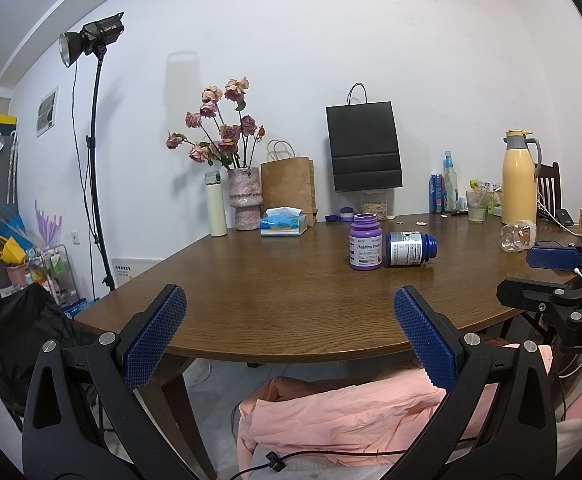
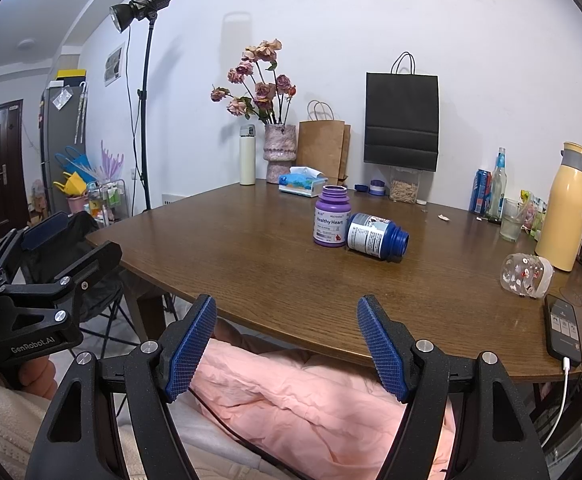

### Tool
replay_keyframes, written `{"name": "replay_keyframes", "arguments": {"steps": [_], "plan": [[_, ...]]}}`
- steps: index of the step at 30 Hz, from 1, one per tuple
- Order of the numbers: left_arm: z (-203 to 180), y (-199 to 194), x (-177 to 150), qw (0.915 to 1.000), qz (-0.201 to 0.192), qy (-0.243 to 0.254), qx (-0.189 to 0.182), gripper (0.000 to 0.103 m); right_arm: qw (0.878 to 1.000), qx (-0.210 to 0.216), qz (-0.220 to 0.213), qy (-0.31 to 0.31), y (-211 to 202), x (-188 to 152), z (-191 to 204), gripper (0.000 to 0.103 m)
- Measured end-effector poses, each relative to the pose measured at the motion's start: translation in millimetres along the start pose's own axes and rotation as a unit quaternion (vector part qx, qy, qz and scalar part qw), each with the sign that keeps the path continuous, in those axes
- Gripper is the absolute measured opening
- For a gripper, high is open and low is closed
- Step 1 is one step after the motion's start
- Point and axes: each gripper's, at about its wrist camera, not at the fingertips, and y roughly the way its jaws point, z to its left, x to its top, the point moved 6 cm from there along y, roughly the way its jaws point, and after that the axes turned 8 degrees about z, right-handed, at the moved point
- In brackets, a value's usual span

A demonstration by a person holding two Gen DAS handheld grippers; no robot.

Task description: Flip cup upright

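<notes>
While both tools hang short of the brown oval wooden table (image 2: 251, 264), my right gripper (image 2: 287, 344) and left gripper (image 1: 291, 336) stand spread wide, empty. Ahead and right of the right one lies the clear patterned plastic cup (image 2: 525, 276) on its side — I'd pinch its wall lightly, then rotate slowly.

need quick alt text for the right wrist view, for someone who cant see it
A clear patterned cup lies on its side near the right edge of a wooden table, untouched. The open right gripper hangs off the near edge. Mid-table, a purple bottle stands beside a tipped blue bottle.
</notes>
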Motion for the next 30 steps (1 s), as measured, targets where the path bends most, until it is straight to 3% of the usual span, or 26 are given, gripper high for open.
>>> {"name": "replay_keyframes", "arguments": {"steps": [30], "plan": [[2.4,1.9,-0.2,1.0000,0.000,0.000,-0.003,0.103,1.000,0.002,0.004,0.000,2.6,-3.6,1.5,0.078]]}}
